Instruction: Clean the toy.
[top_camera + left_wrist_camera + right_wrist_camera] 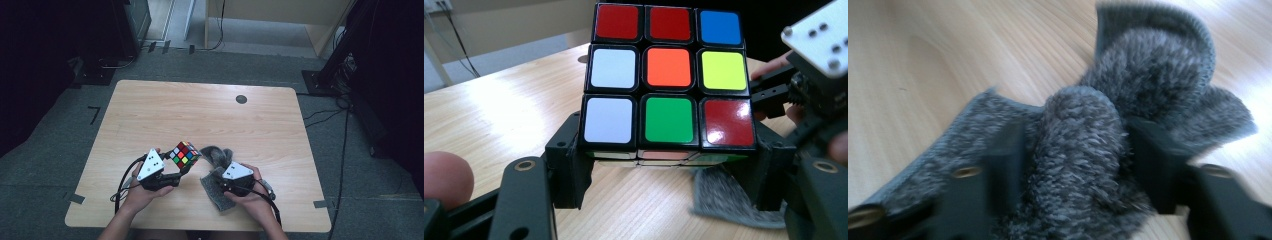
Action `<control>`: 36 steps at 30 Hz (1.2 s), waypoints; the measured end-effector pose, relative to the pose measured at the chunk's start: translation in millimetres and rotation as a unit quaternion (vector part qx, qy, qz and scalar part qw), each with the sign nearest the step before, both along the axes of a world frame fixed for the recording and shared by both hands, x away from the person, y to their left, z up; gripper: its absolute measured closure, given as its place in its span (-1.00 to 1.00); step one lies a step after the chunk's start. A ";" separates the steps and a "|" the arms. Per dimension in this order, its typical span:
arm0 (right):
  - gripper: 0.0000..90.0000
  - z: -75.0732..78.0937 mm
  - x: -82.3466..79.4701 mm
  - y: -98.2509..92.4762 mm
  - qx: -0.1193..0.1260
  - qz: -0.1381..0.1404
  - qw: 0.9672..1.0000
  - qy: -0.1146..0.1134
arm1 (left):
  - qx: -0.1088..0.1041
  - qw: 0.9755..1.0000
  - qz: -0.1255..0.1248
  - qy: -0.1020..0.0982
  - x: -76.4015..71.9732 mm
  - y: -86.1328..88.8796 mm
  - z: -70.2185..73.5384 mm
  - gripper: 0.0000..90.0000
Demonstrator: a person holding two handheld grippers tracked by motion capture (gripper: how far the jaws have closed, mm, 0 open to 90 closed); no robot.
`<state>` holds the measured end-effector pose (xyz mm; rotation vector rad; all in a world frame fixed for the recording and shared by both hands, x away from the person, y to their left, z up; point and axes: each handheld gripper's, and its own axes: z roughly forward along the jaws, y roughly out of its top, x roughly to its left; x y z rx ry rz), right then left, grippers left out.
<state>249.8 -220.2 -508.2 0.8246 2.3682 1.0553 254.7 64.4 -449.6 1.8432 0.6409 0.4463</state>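
**Around the table, quiet scenery**

The light wooden table (165, 107) stands on grey carpet (60, 140), and there's a small dark round disc (241, 99) near its far edge. Tape marks (94, 114) dot the floor. Black cables (325, 117) trail at the right, and a pale wooden panel (280, 12) stands beyond.

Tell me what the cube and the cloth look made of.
Cube: likely hard plastic, a black frame with glossy coloured tiles that catch glare. Cloth: soft grey fabric, probably fleece or chenille, with a fuzzy pile, a knit-looking edge and limp folds.
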 end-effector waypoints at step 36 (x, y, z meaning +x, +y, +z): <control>0.62 -1.9 2.0 -24.8 0.008 -0.074 0.997 0.024 | 0.019 0.999 -0.025 0.004 -3.0 -9.4 -5.2 -0.25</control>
